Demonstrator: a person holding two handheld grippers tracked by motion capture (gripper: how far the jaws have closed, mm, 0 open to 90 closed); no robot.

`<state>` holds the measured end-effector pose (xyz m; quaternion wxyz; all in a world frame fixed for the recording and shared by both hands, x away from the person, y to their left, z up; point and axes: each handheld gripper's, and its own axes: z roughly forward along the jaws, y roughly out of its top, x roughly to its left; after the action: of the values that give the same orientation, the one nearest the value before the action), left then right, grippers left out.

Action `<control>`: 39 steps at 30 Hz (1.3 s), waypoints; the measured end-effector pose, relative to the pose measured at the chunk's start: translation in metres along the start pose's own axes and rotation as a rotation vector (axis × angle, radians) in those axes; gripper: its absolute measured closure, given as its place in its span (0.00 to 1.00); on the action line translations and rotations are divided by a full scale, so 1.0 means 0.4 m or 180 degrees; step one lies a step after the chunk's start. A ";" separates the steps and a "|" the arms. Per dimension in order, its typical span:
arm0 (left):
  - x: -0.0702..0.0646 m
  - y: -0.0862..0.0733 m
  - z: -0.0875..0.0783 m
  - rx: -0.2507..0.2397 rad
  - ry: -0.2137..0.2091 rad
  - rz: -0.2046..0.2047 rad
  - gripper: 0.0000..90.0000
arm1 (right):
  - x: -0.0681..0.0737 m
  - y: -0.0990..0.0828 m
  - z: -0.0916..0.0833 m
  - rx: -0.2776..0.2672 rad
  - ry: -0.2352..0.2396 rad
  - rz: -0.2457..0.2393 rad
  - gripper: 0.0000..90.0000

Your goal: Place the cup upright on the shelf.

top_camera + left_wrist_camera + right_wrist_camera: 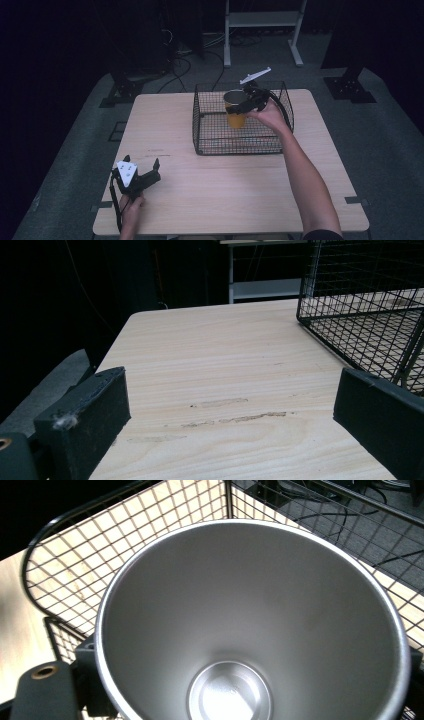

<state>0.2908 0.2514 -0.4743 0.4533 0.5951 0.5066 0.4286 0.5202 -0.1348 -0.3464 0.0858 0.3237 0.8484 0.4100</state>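
Note:
An orange cup (235,111) with a bare steel inside (250,630) is held upright within the black wire basket (210,142). My right gripper (245,105) is shut on the cup near its rim, above the basket floor. Whether the cup touches the floor I cannot tell. In the right gripper view the cup is empty and the jaws sit on either side of it. My left gripper (145,170) rests low at the table's front left, open, with nothing between its jaws and bare wood ahead of it (230,405).
The wooden table (180,205) has free room in front of and to the left of the basket (370,325). A white shelf frame (262,30) and cables (185,62) lie on the grey floor behind the table.

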 end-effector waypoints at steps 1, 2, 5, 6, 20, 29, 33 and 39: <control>0.000 0.000 0.000 0.0000 0.0001 0.0000 0.01 | -0.004 -0.002 0.003 -0.0007 0.0009 0.0019 0.15; 0.000 0.000 0.000 0.0000 0.0001 0.0001 0.01 | -0.008 -0.003 0.005 -0.0002 0.0019 0.0031 0.15; 0.000 0.000 0.000 0.0000 0.0002 0.0000 0.01 | -0.016 -0.007 0.012 0.0012 0.0025 0.0067 0.14; 0.000 0.000 0.000 0.0000 0.0001 0.0000 0.01 | -0.018 -0.008 0.014 0.0020 0.0017 0.0077 0.14; 0.001 0.000 -0.001 -0.0007 0.0009 -0.0009 0.01 | -0.029 -0.021 0.053 0.0152 0.0018 0.0102 0.14; 0.001 0.000 -0.001 -0.0010 0.0007 -0.0010 0.01 | -0.033 -0.028 0.075 0.0204 0.0016 0.0101 0.14; 0.001 0.000 -0.001 -0.0010 0.0007 -0.0015 0.01 | -0.033 -0.031 0.081 0.0215 0.0008 0.0084 0.14; 0.002 0.000 -0.001 -0.0016 0.0004 -0.0023 0.01 | -0.039 -0.035 0.088 0.0206 -0.0008 0.0089 0.14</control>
<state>0.2905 0.2521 -0.4742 0.4560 0.5919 0.5079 0.4287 0.5401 -0.1281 -0.3816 0.0706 0.3387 0.8565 0.3831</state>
